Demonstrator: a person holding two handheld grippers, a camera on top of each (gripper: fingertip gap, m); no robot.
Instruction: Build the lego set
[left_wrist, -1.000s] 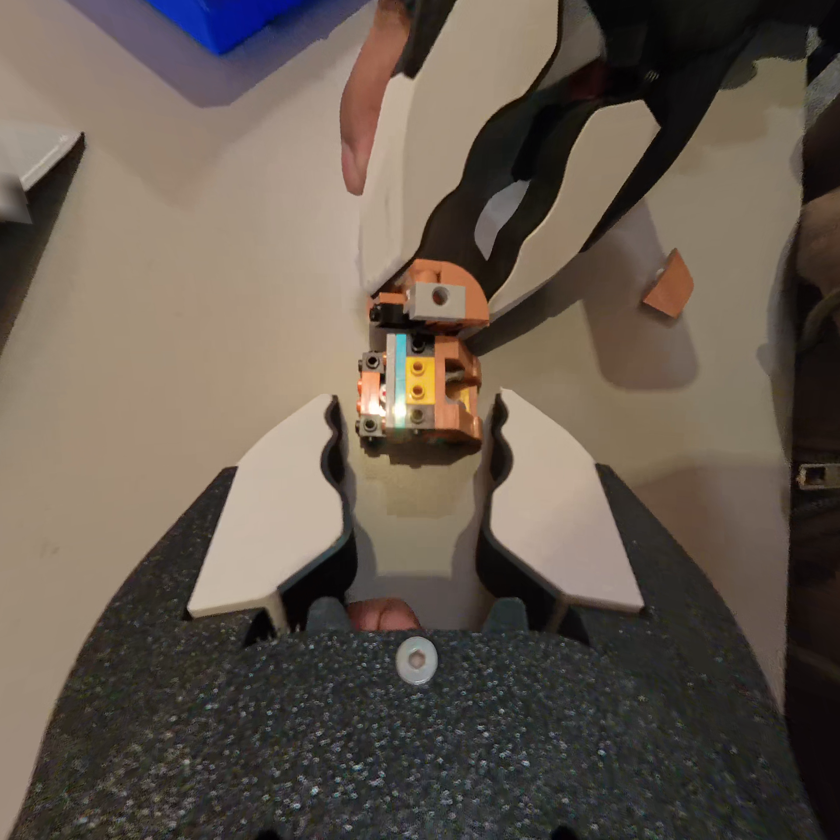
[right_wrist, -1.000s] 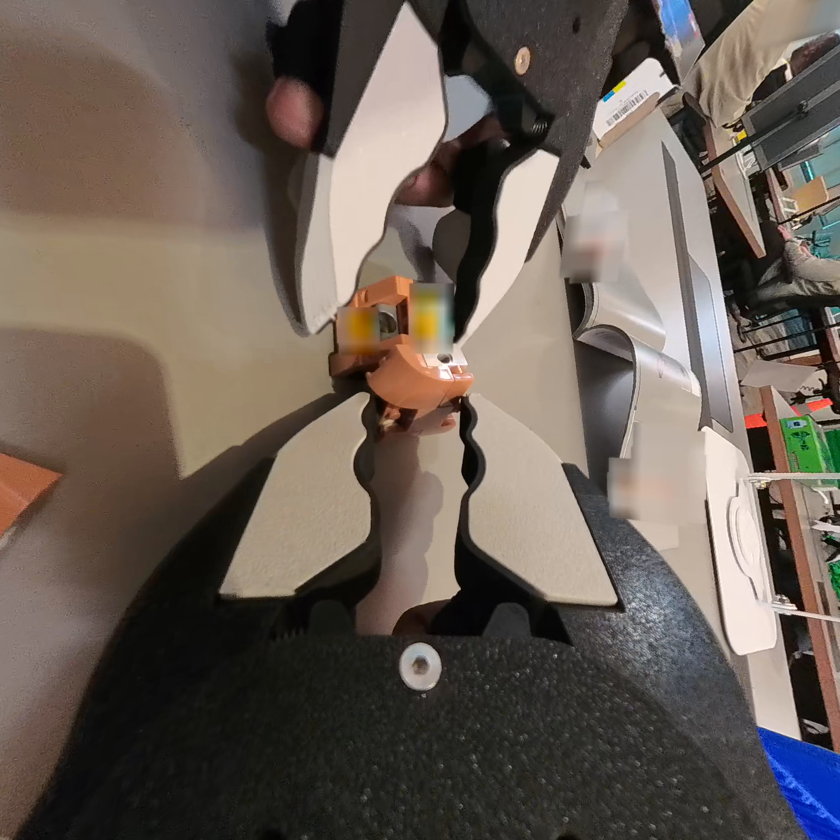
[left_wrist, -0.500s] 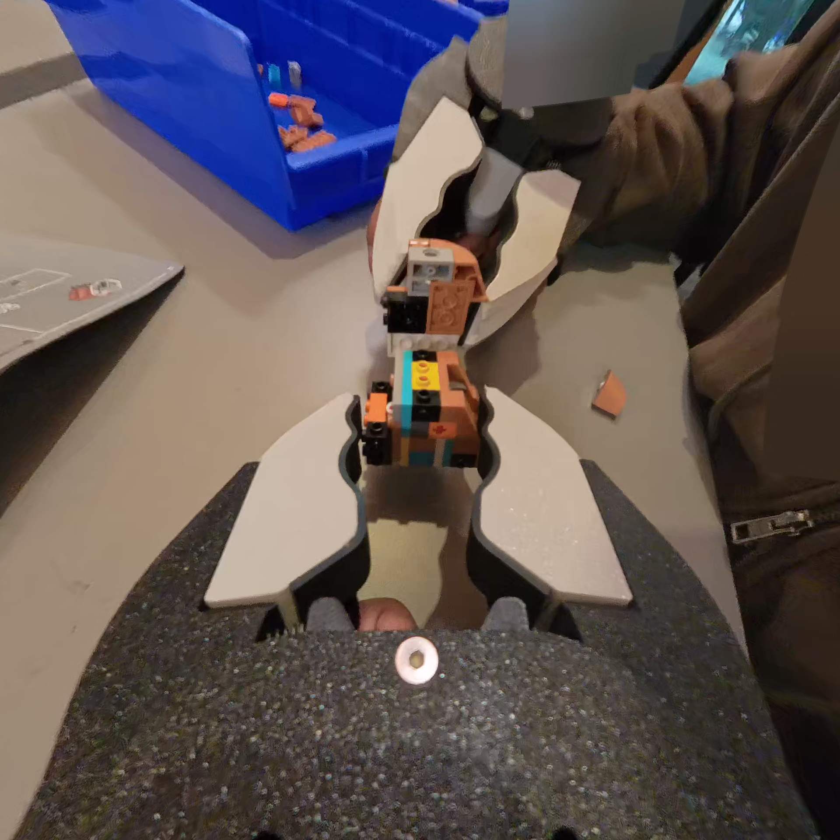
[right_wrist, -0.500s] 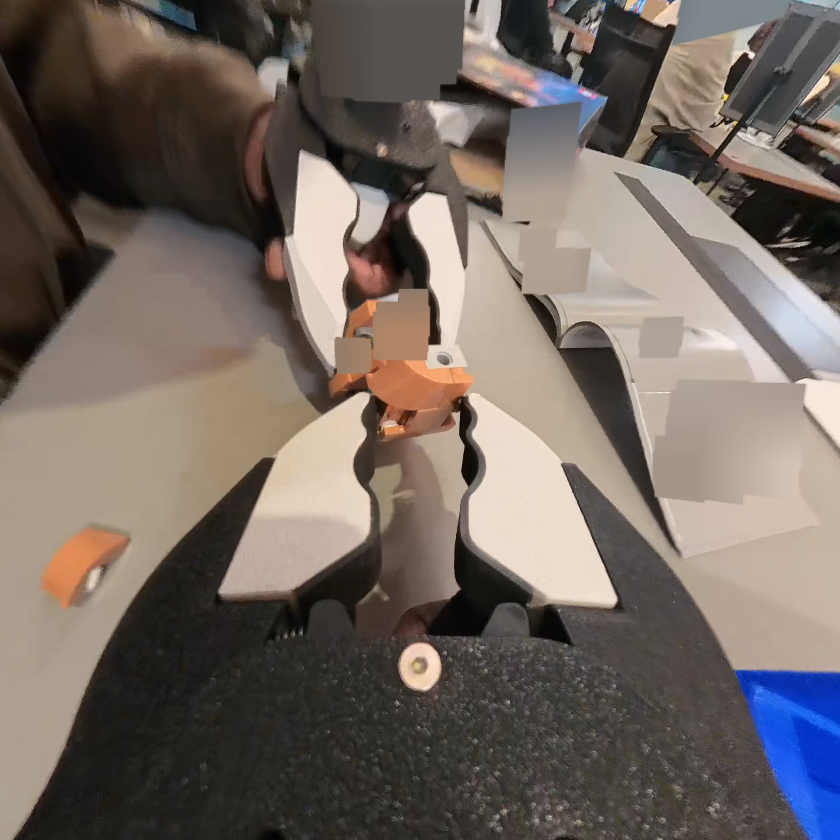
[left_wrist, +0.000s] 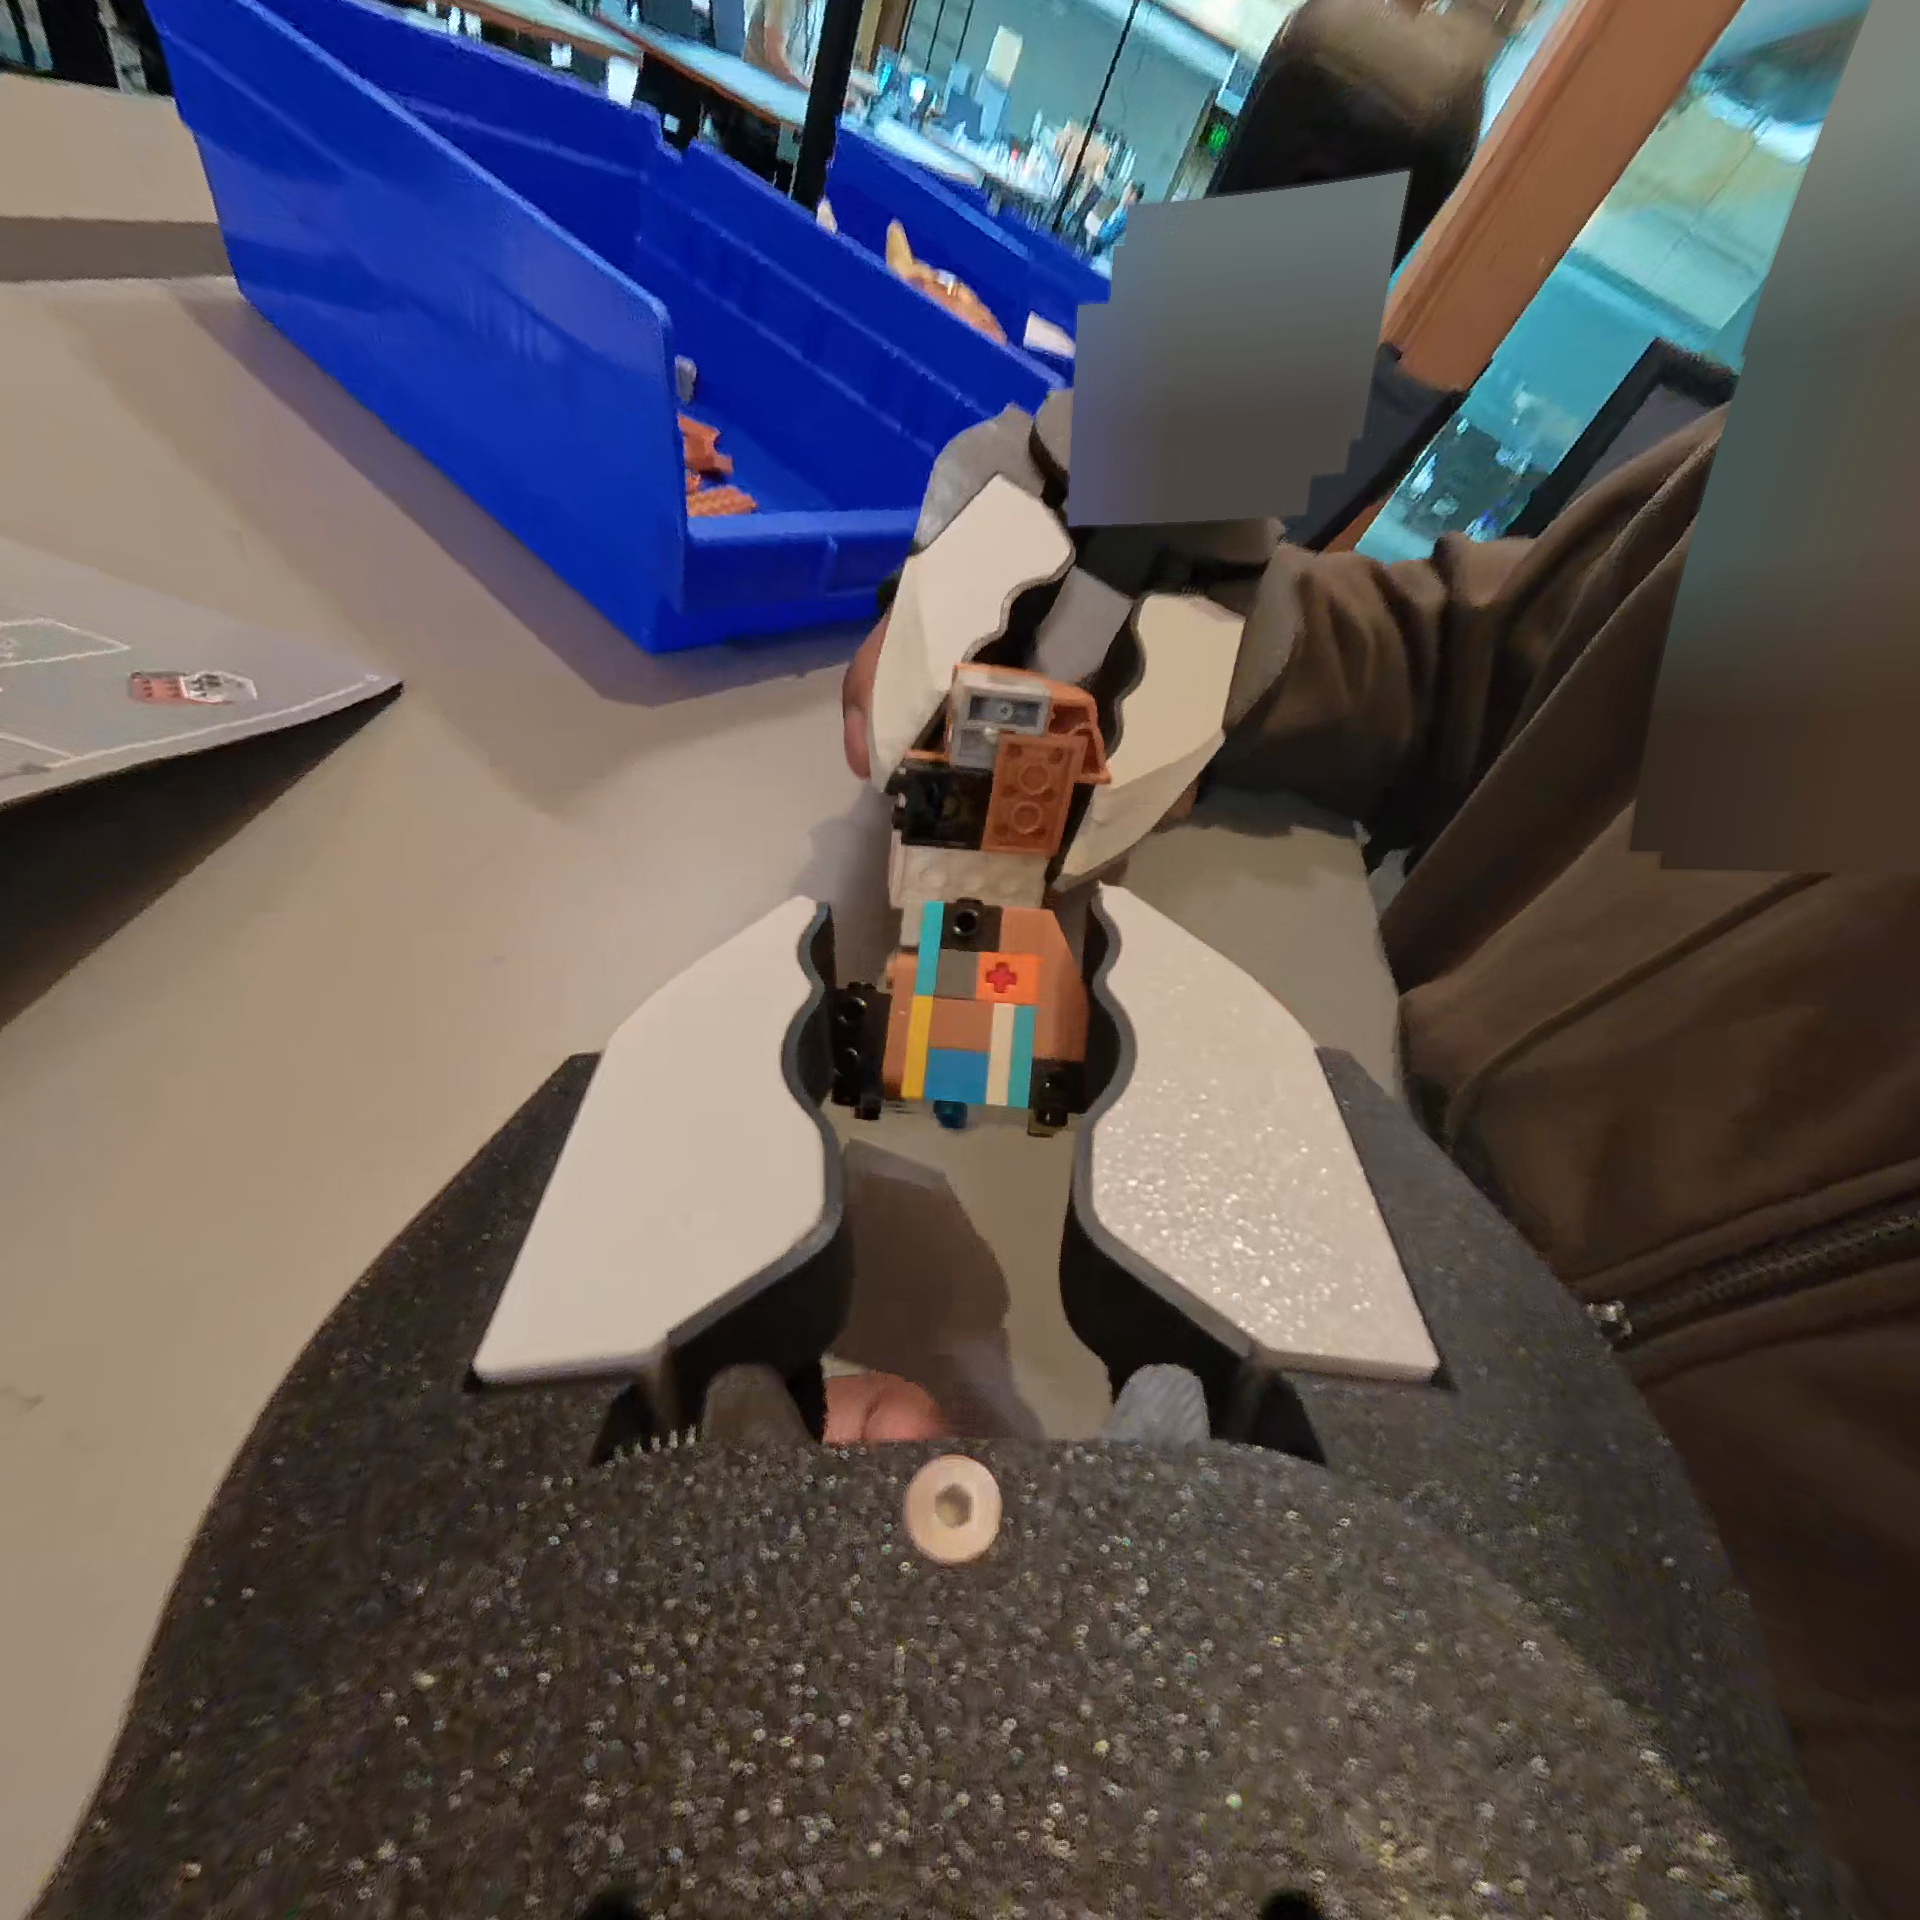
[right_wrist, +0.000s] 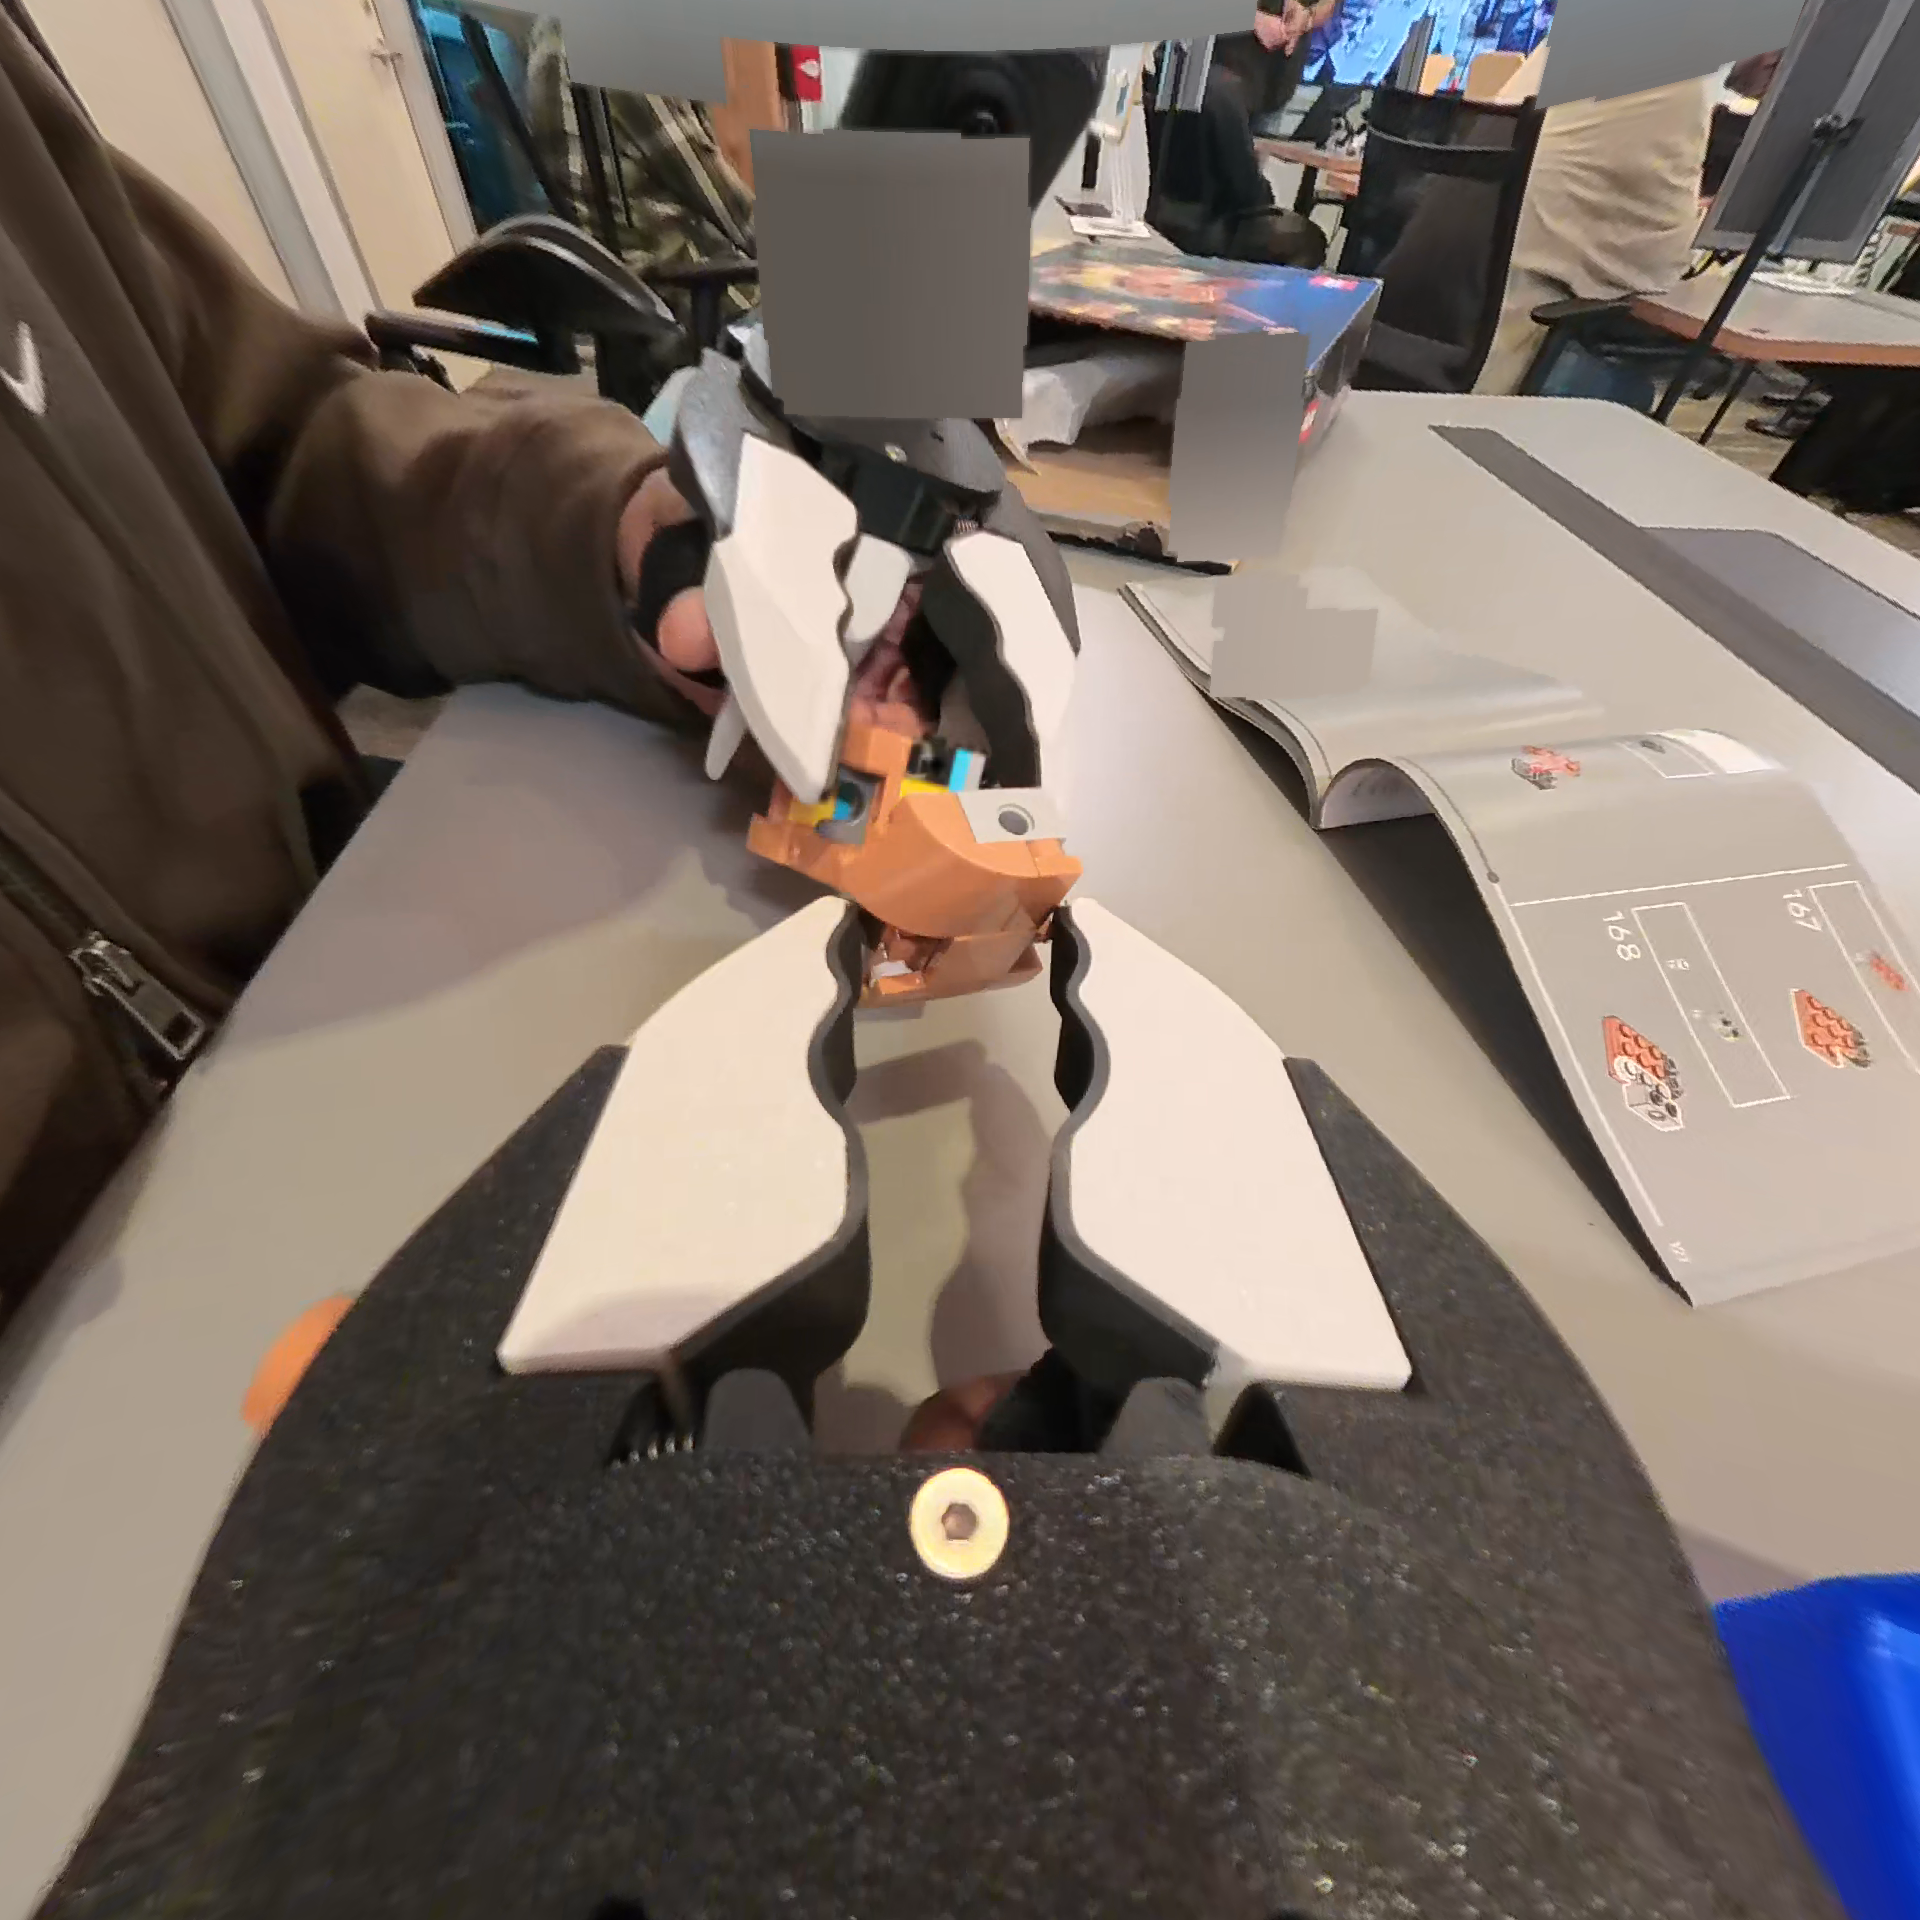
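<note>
Now both grippers hold lego pieces up above the grey table (left_wrist: 312, 987), and the two pieces meet in the middle.

From the left wrist view, the left gripper (left_wrist: 956, 997) has its jaws pulled in narrow around a small lego body (left_wrist: 977, 1023). This body is brown with blue, yellow, white and orange stripes, and it has black bits at its sides. The fingers press on it from both sides.

Just past it, the right gripper (left_wrist: 1039, 769) comes in from the far side. Its jaws are also narrow and they squeeze a brown lego head piece (left_wrist: 1013, 774) with a grey block on top and a black block on one side. A white part at the bottom of this piece touches the top of the lego body.

From the right wrist view, the right gripper (right_wrist: 951, 935) grips the rounded brown lego head piece (right_wrist: 935, 883) at its tips, and the left gripper (right_wrist: 894, 727) is behind it, slanting down.

A blue bin (left_wrist: 499, 343) with some brown bricks inside sits on the table farther back. An open instruction booklet (right_wrist: 1662, 935) lies on the table too. A loose orange piece (right_wrist: 286, 1361) peeks out by the right gripper's body. A person's brown sleeve (left_wrist: 1403, 675) shows at the side.
</note>
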